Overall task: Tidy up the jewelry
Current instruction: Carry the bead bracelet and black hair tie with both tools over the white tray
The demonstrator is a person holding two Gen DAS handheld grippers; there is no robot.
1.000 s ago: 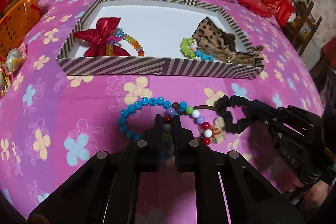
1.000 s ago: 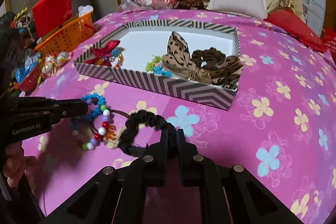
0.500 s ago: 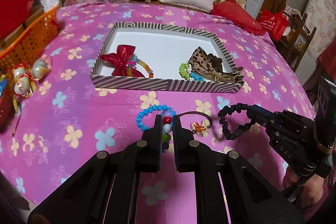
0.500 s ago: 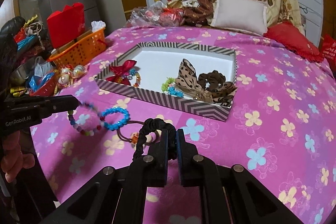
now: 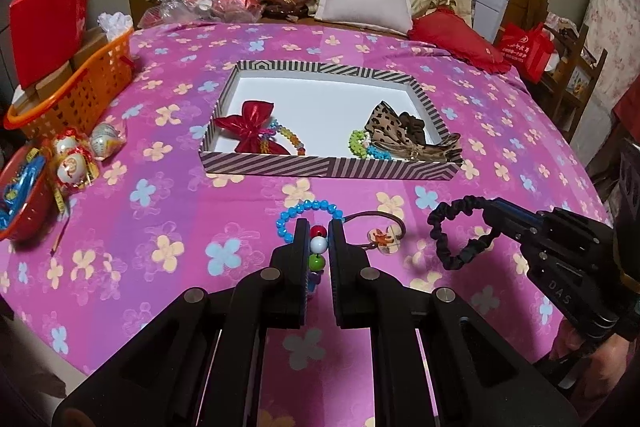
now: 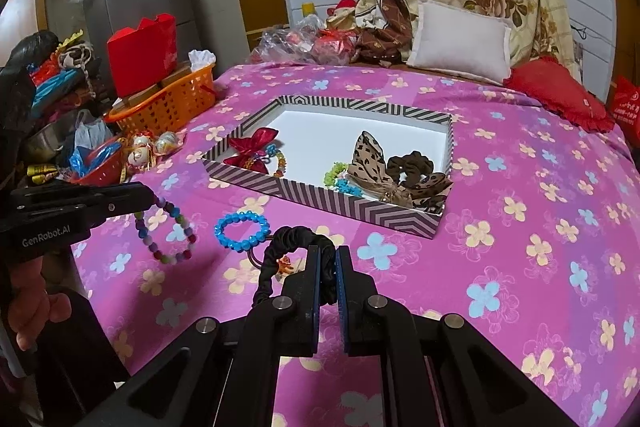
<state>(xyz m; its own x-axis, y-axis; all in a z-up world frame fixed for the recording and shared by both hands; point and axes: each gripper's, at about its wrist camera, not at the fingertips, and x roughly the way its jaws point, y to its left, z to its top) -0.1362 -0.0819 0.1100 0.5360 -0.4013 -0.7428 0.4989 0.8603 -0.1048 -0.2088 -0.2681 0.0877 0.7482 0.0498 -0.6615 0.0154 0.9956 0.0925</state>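
1. Left gripper (image 5: 319, 227) clamped on the multicolour bead bracelet (image 6: 166, 231): round beads pinched between the two black fingers, the rest of the loop hanging free above the cloth. Held by one short section only, probably so that the ring can drop open into the box.
2. Right gripper (image 6: 327, 255) clamped on the black hair scrunchie (image 5: 460, 233): soft gathered fabric squeezed flat between the blue-padded fingers, the loop sagging in a loose heart shape. Lifted clear of the bed, well short of the box.
3. Both pieces raised at once, apparently to carry them together toward the striped box (image 5: 328, 166), a shallow cardboard tray with black-and-cream stripes outside and plain white inside.
4. Already inside the box: shiny red bow (image 5: 250, 125) with a small beaded bracelet on the left side; leopard-print bow (image 5: 386, 123), brown scrunchie and green and blue bead rings on the right side. Seemingly sorted by kind, so scrunchie likely to the right group, beads to the left.
5. Not yet picked up, lying flat on the pink flowered bedspread (image 5: 160, 211): blue bead bracelet (image 6: 241, 231), faceted and glossy, and beside it a thin brown hair tie with a small charm (image 5: 384, 237).
6. Beads hard and smooth, so possible to slip from the grip; fabric loop soft and light, easy to hold.
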